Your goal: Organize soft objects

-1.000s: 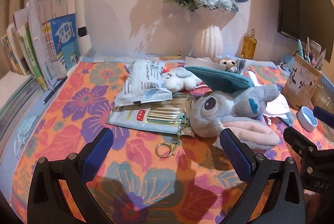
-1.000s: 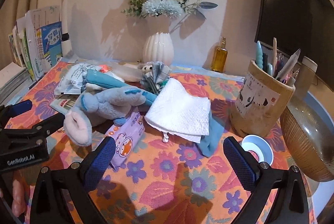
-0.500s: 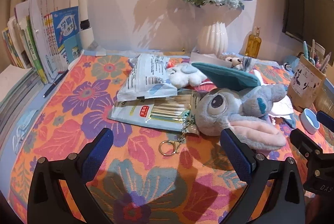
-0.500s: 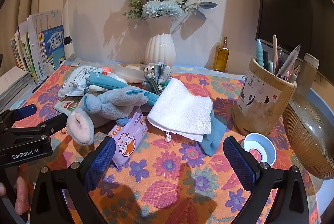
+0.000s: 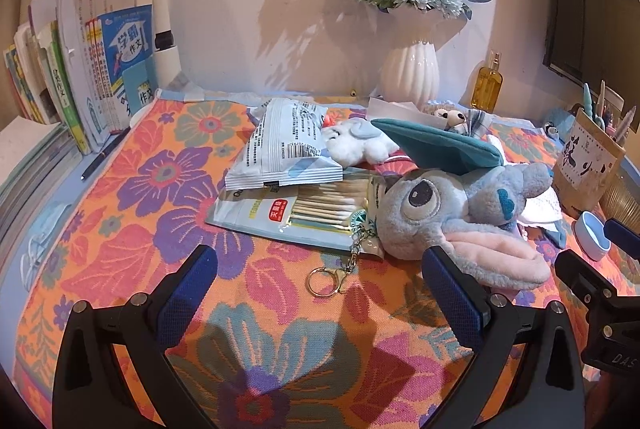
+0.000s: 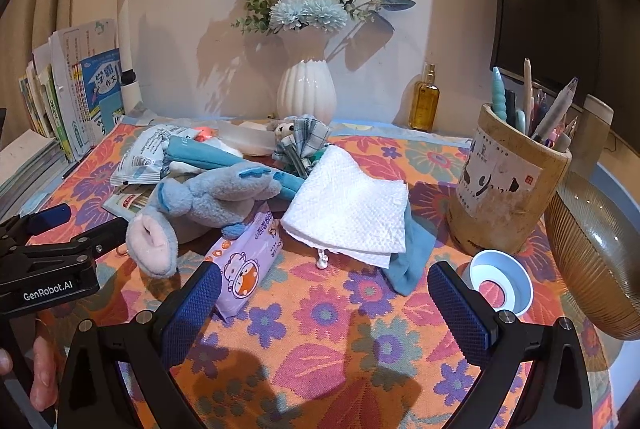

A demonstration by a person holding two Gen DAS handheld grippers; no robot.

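Observation:
A grey-blue plush animal [image 5: 460, 213] with long pink ears lies on the flowered tablecloth [image 5: 168, 189], and shows as the same plush animal [image 6: 208, 201] in the right wrist view. Behind it sit a small white plush [image 5: 360, 145], a teal cloth piece [image 5: 440, 145] and a tiny doll in checked fabric [image 6: 300, 137]. A folded white napkin [image 6: 352, 213] rests on a blue cloth [image 6: 412, 257]. A purple tissue pack [image 6: 248, 261] lies by the plush. My left gripper [image 5: 320, 293] is open and empty near the front edge. My right gripper [image 6: 320, 305] is open and empty too.
A bag of cotton swabs [image 5: 296, 213], a white sachet [image 5: 284, 149] and a keyring [image 5: 324, 281] lie left of the plush. Books [image 5: 80, 77] stand at the left, a white vase [image 5: 408, 73] and oil bottle [image 6: 428, 101] at the back, a pen holder [image 6: 512, 185], blue cup [image 6: 500, 289] and ribbed bowl [image 6: 596, 253] at the right.
Both grippers have drawn back and risen slightly, so the objects sit a little farther off. Nothing on the table has moved and both grippers stay open.

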